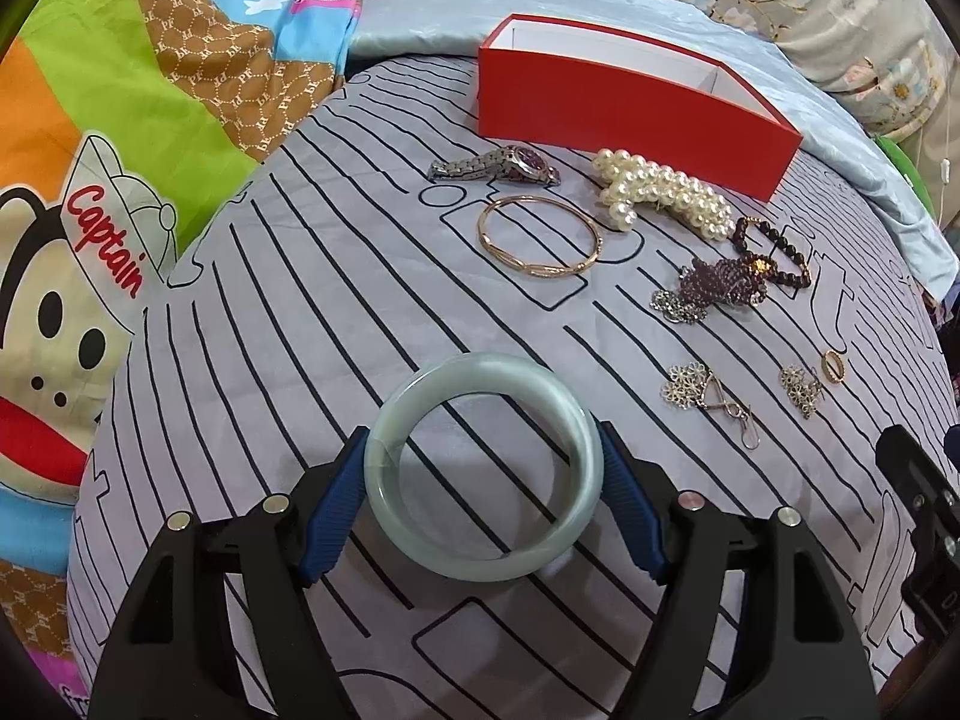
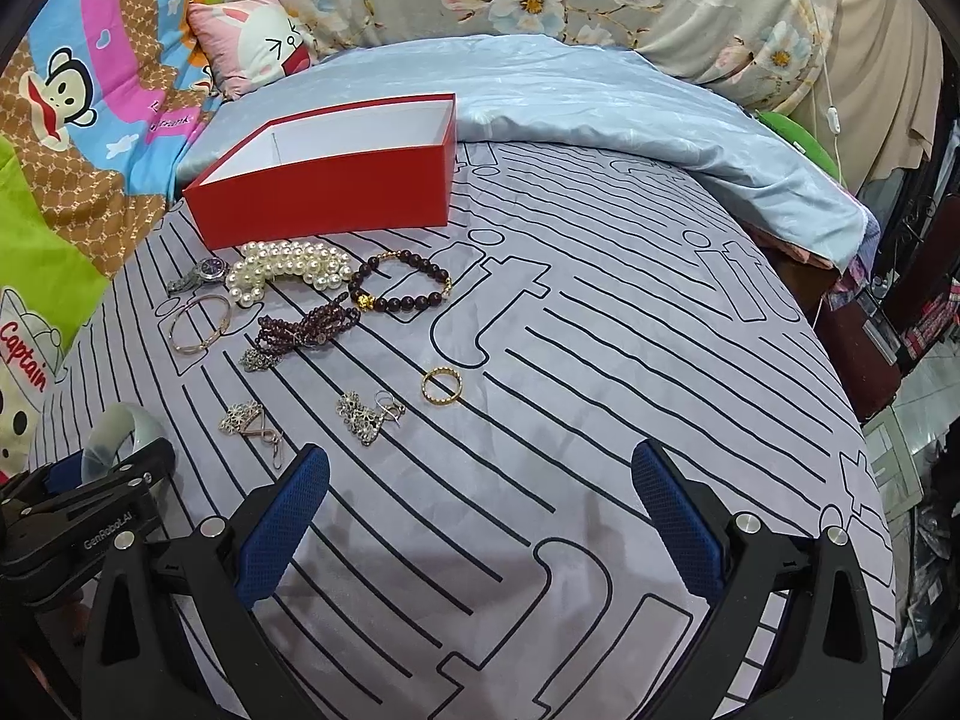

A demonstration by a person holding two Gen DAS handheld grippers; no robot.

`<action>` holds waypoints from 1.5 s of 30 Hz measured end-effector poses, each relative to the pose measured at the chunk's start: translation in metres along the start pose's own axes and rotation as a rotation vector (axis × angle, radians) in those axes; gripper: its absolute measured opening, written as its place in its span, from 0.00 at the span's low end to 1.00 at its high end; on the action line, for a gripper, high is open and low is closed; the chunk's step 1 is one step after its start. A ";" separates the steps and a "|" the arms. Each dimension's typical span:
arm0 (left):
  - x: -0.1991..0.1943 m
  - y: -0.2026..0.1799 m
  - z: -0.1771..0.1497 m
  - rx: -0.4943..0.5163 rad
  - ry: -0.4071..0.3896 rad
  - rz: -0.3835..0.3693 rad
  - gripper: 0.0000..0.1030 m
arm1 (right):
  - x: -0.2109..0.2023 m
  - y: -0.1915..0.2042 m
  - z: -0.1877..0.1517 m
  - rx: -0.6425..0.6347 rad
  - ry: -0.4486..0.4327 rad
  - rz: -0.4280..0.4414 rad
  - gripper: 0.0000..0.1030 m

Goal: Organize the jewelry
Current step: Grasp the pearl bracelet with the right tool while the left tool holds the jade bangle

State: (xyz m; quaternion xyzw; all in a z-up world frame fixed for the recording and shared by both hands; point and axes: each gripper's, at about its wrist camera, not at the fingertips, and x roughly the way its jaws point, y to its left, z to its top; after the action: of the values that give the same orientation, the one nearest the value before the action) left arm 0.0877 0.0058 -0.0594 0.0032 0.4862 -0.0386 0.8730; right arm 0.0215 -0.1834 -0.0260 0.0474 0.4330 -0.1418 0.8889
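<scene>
A: Our left gripper [image 1: 483,471] is clamped on the bangle [image 1: 414,420], pads against both sides, just above the sheet [image 1: 336,312].

B: Our right gripper [image 2: 480,504] gapes over nothing. Beyond lie earrings [image 2: 366,417], ring [image 2: 442,386], pearls [image 2: 288,267], then the box [image 2: 336,195].

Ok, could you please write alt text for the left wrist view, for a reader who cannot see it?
The left gripper grips a pale green jade bangle between its blue pads, above a grey striped bedsheet. Farther back lie a watch, a gold bangle, a pearl bracelet, dark beads and earrings, before an open red box.
</scene>
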 end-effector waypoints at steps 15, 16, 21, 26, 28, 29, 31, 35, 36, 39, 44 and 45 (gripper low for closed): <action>-0.003 0.002 0.029 -0.003 -0.041 -0.002 0.69 | 0.025 0.026 0.045 -0.071 -0.060 0.064 0.95; -0.002 0.002 0.031 -0.003 -0.041 -0.001 0.69 | 0.028 0.030 0.050 -0.084 -0.066 0.078 0.95; 0.004 0.006 0.042 -0.009 -0.044 0.005 0.69 | 0.050 0.048 0.076 -0.139 -0.061 0.210 0.91; 0.008 0.014 0.051 -0.022 -0.047 0.012 0.69 | 0.072 0.066 0.093 -0.235 -0.049 0.294 0.87; 0.010 0.016 0.054 -0.024 -0.046 0.015 0.69 | 0.080 0.073 0.097 -0.277 -0.043 0.307 0.85; 0.011 0.017 0.055 -0.025 -0.046 0.017 0.69 | 0.084 0.076 0.098 -0.294 -0.040 0.310 0.83; 0.014 0.018 0.058 -0.029 -0.043 0.018 0.69 | 0.092 0.081 0.101 -0.327 -0.034 0.322 0.83; 0.018 0.020 0.062 -0.035 -0.041 0.019 0.69 | 0.102 0.090 0.103 -0.398 -0.030 0.350 0.81; 0.019 0.020 0.063 -0.035 -0.039 0.019 0.69 | 0.103 0.091 0.103 -0.413 -0.030 0.357 0.81; 0.022 0.020 0.066 -0.037 -0.036 0.019 0.69 | 0.110 0.095 0.105 -0.443 -0.024 0.374 0.80; 0.026 0.019 0.068 -0.037 -0.033 0.019 0.69 | 0.119 0.097 0.105 -0.463 0.005 0.400 0.62; 0.026 0.019 0.068 -0.037 -0.033 0.019 0.69 | 0.120 0.098 0.106 -0.463 0.011 0.402 0.59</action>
State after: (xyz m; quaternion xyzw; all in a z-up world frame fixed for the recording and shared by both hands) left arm 0.1605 0.0201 -0.0464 -0.0091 0.4724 -0.0211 0.8811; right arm 0.2003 -0.1373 -0.0584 -0.0708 0.4404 0.1397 0.8840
